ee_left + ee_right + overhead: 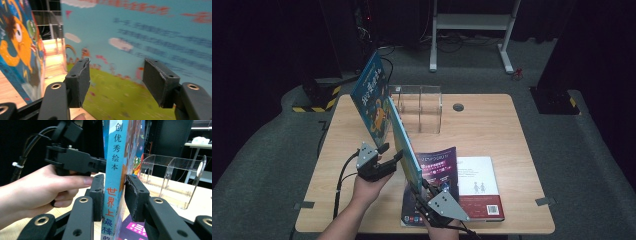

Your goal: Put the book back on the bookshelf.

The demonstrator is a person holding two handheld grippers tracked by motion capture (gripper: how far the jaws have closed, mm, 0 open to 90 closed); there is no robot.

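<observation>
High view: two blue picture books stand upright on wooden surface [492, 125], left of centre. Nearer book [404, 142] held on edge by right tool [418, 196]; right gripper view shows both pads pressed against spine [113, 182], tool clamped on it. Farther book [372, 95] leans just behind, in front of clear acrylic rack [419, 107]. Left tool [392, 152] beside nearer book's cover, jaws apart, nothing between pads. Purple book [439, 167] and white book [477, 182] lie flat at right.
</observation>
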